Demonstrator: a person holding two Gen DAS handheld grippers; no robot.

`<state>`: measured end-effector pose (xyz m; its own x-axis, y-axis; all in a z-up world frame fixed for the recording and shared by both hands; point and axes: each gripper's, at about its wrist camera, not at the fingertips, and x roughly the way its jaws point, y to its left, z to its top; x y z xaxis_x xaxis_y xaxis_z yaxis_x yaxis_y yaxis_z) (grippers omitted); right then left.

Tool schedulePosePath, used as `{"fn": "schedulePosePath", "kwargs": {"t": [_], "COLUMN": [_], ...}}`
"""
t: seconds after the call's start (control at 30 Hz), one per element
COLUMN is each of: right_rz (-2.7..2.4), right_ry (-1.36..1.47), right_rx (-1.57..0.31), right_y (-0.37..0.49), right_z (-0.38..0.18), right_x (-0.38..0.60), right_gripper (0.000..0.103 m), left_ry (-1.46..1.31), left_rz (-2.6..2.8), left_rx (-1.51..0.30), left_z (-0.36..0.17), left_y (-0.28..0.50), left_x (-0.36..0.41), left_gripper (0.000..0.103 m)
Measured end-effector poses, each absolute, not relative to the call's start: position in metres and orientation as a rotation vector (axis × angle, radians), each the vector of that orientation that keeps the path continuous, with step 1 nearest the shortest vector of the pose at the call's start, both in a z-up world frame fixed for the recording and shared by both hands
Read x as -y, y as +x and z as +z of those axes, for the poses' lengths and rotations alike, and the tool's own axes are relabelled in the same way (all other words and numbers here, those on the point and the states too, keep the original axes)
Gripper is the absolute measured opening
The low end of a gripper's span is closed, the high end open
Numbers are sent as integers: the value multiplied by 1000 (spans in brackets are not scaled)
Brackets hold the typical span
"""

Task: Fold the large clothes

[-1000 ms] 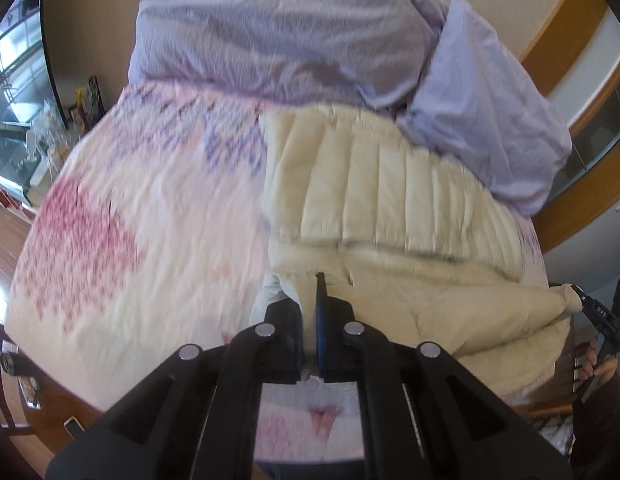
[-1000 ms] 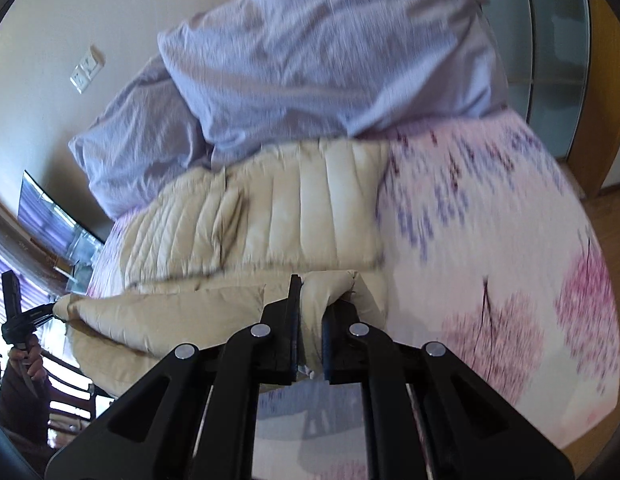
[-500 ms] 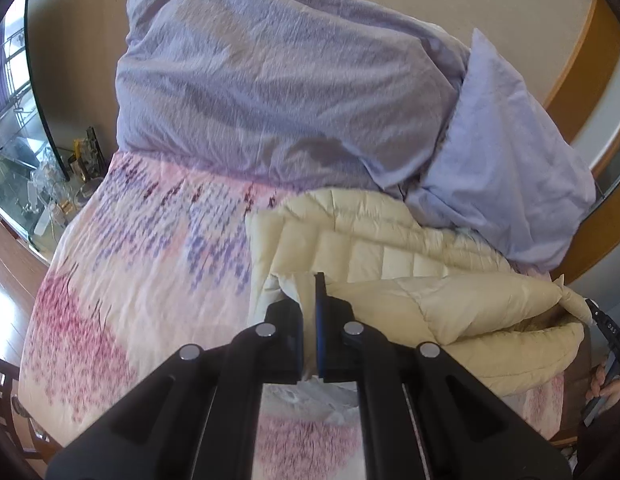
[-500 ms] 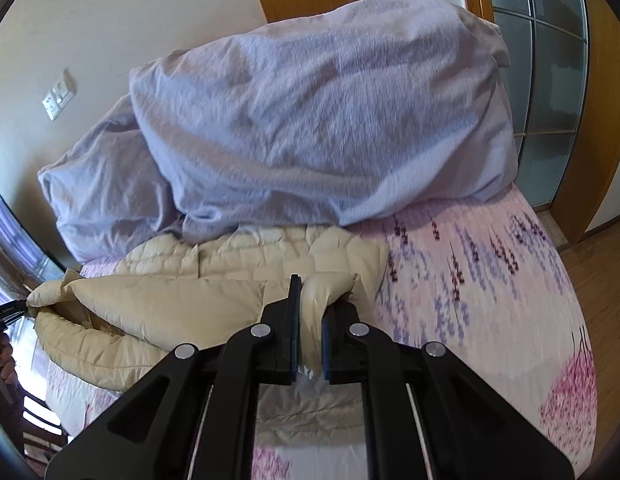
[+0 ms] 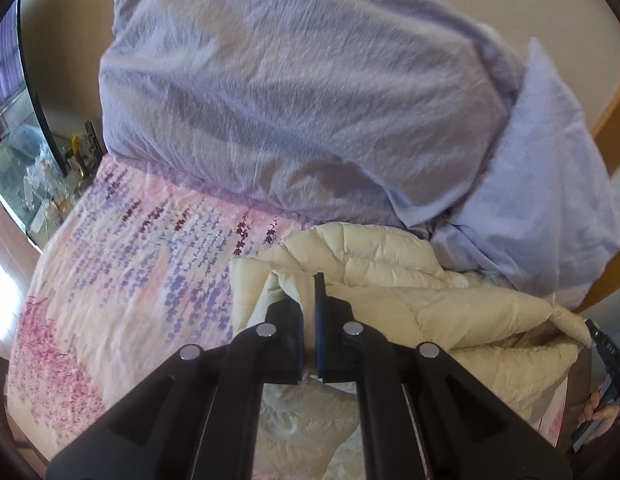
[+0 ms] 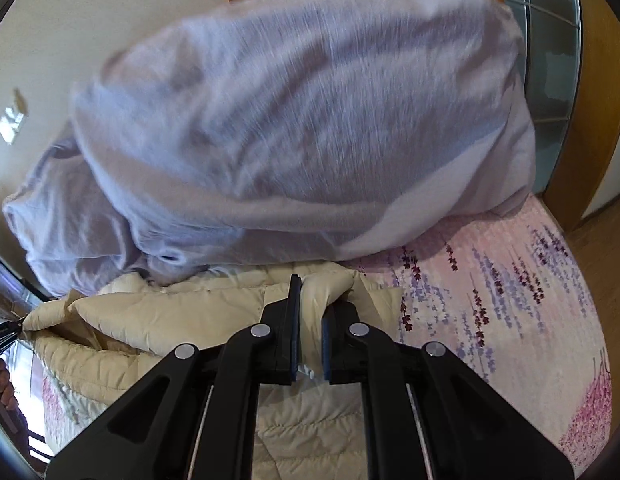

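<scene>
Jacket: edge stretched crosswise between left tongs and right tongs, both clamping it; bulk ahead.

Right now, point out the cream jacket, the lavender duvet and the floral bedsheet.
cream jacket (image 5: 462, 308), left wrist view, folded upper layer.
lavender duvet (image 6: 310, 120), right wrist view, middle of heap.
floral bedsheet (image 5: 130, 272), left wrist view, bare printed area.

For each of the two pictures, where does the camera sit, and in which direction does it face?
Left wrist: on the left gripper, facing the lilac duvet; its jaws pinch the cream jacket; the other hand shows at right.
Right wrist: on the right gripper, facing the same duvet, jaws shut on the jacket.
Shared: jacket, duvet, floral bedspread.
</scene>
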<state>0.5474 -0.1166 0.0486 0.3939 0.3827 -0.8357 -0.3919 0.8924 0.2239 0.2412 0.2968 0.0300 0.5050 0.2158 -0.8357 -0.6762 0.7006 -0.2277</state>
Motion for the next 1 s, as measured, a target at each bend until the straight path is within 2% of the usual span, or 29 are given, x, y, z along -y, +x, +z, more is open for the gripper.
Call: {"fn": "schedulePosePath", "kwargs": {"t": [0.27, 0.57, 0.63, 0.67, 0.73, 0.77, 0.8, 0.87, 0.9, 0.93, 1.0], "right_rz": [406, 363, 363, 367, 381, 395, 404, 414, 413, 412, 425], "right_ry": [18, 78, 92, 97, 112, 125, 136, 151, 150, 150, 150], "right_rx": [-1170, -1225, -1240, -1249, -1262, -1262, -1259, -1233, -1220, -1207, -1187], "right_y": [579, 607, 611, 613, 614, 614, 613, 612, 610, 608, 605], "right_z": [-9, -39, -41, -41, -40, -37, -34, -25, -19, -15, -4], "right_x": [98, 89, 86, 86, 86, 88, 89, 89, 91, 92, 94], "right_gripper": [9, 9, 14, 21, 37, 52, 64, 70, 75, 77, 77], "left_ry": [-641, -685, -694, -695, -693, -690, -685, -672, -664, -653, -635], "left_rz": [619, 663, 669, 670, 666, 664, 656, 647, 647, 647, 652], "left_rx": [-954, -964, -969, -975, -984, -984, -984, -980, -978, -973, -964], "left_z": [-23, -54, -59, -61, -62, -62, -61, -57, -55, -51, -45], "left_y": [267, 296, 302, 305, 308, 308, 307, 306, 305, 303, 298], "left_x": [-307, -326, -330, -331, -331, -330, -329, -326, -324, -321, -317], "left_gripper": [5, 5, 5, 5, 8, 9, 14, 24, 33, 42, 52]}}
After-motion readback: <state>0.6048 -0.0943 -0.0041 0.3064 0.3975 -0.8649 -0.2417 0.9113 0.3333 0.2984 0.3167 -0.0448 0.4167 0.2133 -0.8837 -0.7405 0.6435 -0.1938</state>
